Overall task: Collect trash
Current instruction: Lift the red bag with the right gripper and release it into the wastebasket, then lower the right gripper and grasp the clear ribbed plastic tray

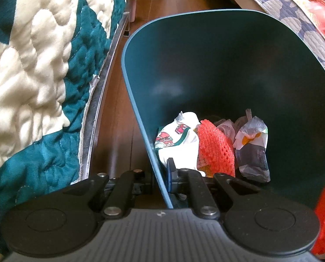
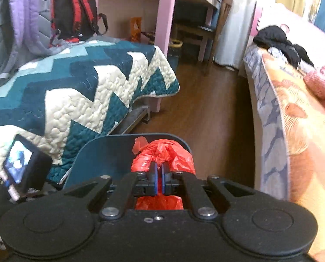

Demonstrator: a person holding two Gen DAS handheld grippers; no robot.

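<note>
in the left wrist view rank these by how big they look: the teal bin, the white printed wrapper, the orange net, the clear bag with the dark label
1. teal bin
2. white printed wrapper
3. orange net and clear bag with the dark label: they look about alike, so I won't rank them.

Nothing legible from my cameras. Print on the white wrapper point(image 1: 177, 142) and the clear packet point(image 1: 253, 146) in the bin point(image 1: 206, 65) is too blurred to read.

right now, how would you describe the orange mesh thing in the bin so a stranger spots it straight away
Find the dark teal trash bin on the wood floor beside the zigzag quilt. At its bottom lie crumpled wrappers; the orange net bag sits in the middle, between a white printed wrapper and a clear wrapper. It alone has an open-weave mesh.
</note>
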